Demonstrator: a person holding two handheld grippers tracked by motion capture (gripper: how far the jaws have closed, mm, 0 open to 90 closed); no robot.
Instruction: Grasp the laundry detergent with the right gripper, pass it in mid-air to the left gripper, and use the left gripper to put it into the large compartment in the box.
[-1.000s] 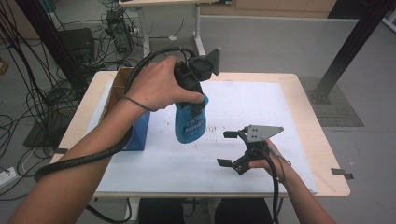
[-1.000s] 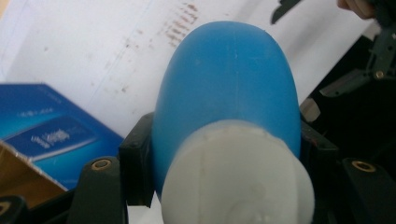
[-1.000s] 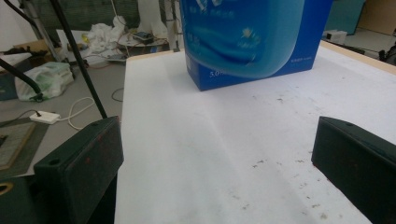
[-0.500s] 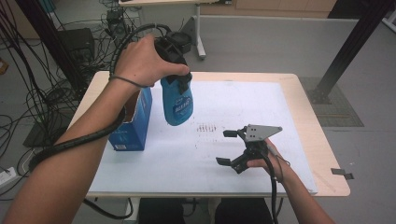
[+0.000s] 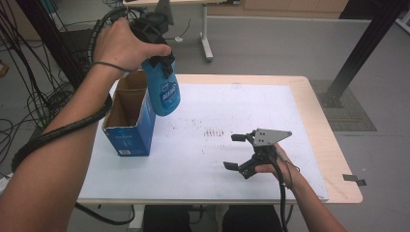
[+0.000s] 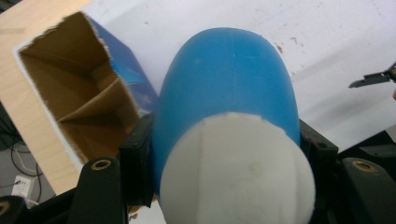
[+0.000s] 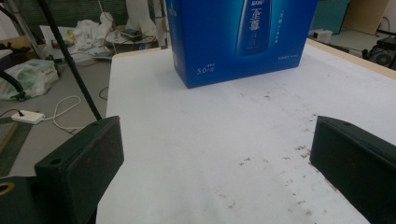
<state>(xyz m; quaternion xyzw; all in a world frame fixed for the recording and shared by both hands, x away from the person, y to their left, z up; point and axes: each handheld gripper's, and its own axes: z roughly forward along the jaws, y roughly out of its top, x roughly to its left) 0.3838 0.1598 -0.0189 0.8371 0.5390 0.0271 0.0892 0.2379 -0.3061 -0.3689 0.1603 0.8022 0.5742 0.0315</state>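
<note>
- The left gripper point(image 5: 162, 60) in the high view is mostly hidden under the hand point(image 5: 123, 43); its jaws are seen only as dark bits at the bottle's point(image 5: 164, 89) top.
- In the left gripper view the bottle's cap end is cut off at 6 o'clock, and both jaws are partly hidden behind it.
- The box point(image 6: 79, 93) there loses its near corner behind the bottle; its inner bottom is in shadow.
- In the right gripper view the box point(image 7: 238, 37) is cut off at 12 o'clock, and its print is too small to read.
- Both jaws there are cut off, at 7 and 4 o'clock.
</note>
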